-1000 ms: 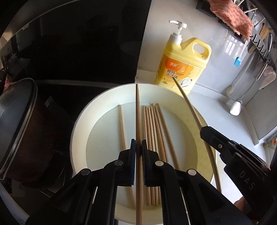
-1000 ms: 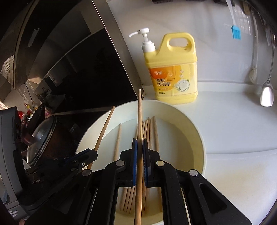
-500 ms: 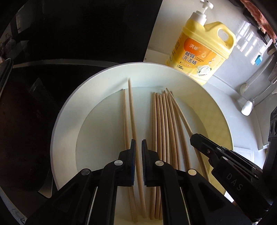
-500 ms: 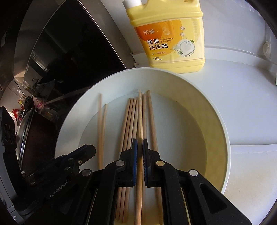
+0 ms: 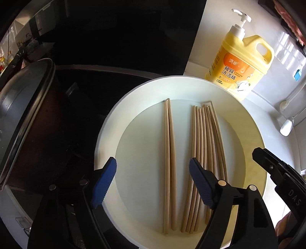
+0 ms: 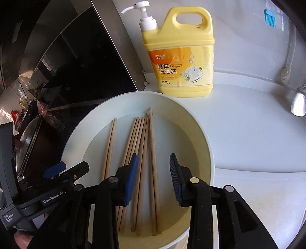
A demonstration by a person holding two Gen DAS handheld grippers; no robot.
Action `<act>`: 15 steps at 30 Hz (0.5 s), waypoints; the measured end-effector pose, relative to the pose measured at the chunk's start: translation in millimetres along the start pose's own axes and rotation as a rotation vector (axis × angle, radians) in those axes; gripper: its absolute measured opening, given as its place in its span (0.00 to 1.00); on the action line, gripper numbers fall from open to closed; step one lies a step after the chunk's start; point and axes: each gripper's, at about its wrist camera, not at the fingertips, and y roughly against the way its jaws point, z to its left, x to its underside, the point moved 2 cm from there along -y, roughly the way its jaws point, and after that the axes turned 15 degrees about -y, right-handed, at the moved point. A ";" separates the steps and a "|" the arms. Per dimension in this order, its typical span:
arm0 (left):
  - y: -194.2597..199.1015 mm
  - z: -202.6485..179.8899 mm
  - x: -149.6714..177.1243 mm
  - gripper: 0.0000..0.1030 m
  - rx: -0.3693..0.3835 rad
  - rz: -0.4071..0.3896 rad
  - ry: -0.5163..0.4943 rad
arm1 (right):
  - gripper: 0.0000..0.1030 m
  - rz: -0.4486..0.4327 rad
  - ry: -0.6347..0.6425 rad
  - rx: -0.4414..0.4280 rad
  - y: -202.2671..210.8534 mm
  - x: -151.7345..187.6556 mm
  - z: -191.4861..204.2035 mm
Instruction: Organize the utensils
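Both claws have just been opening, dropping their chopsticks into the white bowl (image 5: 107, 134): left claw (image 5: 153, 181) and right claw (image 6: 154, 179) released, empty. Chopsticks (image 5: 169, 162) look light, stiff, slippery; grasp mid-shaft.

A big yellow soap bottle (image 6: 178, 57) with a white pump stands on the white worktop (image 6: 258, 138) by the wall. A dark pot with a lid (image 5: 23, 115) sits on the black stove (image 5: 99, 84). A white spoon (image 5: 286, 126) and a blue brush (image 6: 270, 16) hang on the wall.
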 end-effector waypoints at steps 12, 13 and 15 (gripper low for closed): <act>46.0 -12.6 6.7 0.93 -0.034 -0.022 0.015 | 0.49 -0.007 0.058 -0.008 44.5 13.7 2.3; 49.4 -13.5 7.1 0.93 -0.031 -0.030 0.021 | 0.51 -0.011 0.056 -0.009 48.1 14.8 2.0; 55.6 -16.5 8.6 0.93 -0.032 -0.037 0.025 | 0.52 -0.017 0.048 -0.011 53.7 15.6 0.7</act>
